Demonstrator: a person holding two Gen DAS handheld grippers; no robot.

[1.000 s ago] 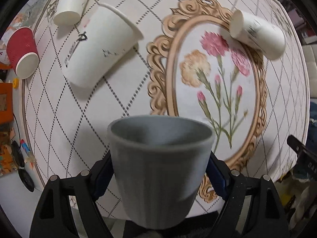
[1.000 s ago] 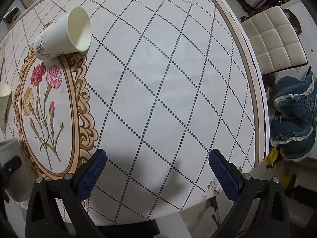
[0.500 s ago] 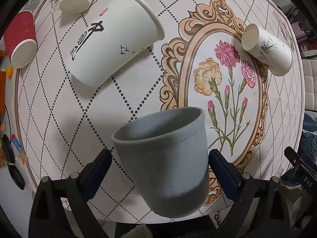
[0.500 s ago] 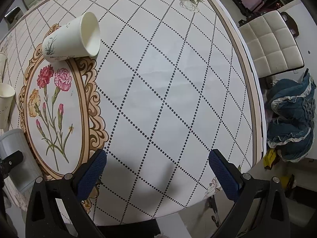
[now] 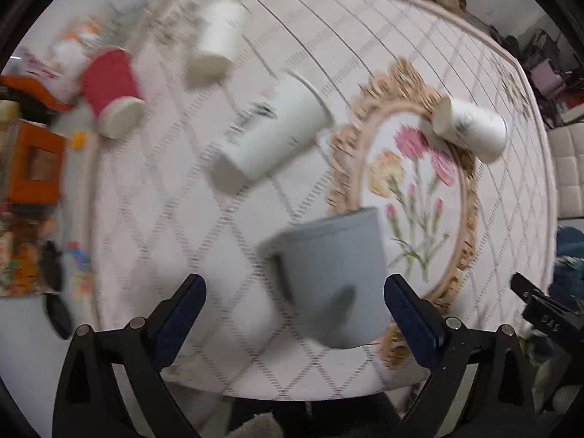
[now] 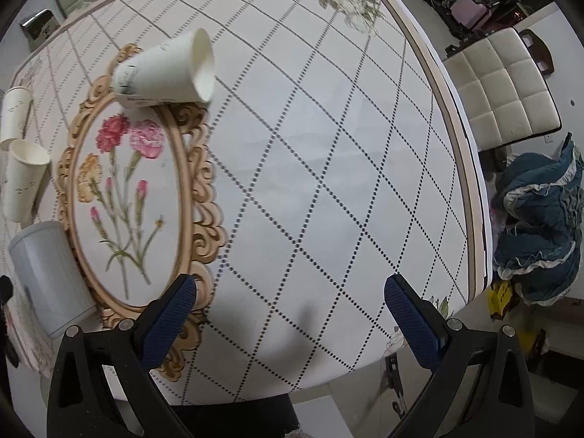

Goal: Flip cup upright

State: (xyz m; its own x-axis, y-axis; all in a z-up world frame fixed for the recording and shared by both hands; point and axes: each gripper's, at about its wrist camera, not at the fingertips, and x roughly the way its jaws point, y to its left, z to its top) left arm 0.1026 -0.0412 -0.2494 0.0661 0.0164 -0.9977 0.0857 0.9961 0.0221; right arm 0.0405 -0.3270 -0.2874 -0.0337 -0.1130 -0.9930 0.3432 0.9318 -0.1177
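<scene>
A grey cup [image 5: 332,277] stands upright on the table near the front edge, beside the flower frame print; it also shows in the right wrist view [image 6: 47,277]. My left gripper [image 5: 292,310] is open, its pads apart from the cup on both sides. The left wrist view is blurred by motion. My right gripper [image 6: 288,314] is open and empty above the checked tablecloth [image 6: 310,168]. A white paper cup [image 6: 168,71] lies on its side at the top of the flower frame; it also shows in the left wrist view [image 5: 471,129].
A large white paper cup [image 5: 270,131] stands in the middle, a smaller white one [image 5: 219,43] and a red one [image 5: 109,87] lie behind. Clutter [image 5: 33,168] crowds the left table edge. A white chair [image 6: 500,87] and blue cloth [image 6: 540,233] are to the right.
My left gripper opened, let go of the grey cup and pulled back. The cup now stands on the table. My right gripper drew back slightly.
</scene>
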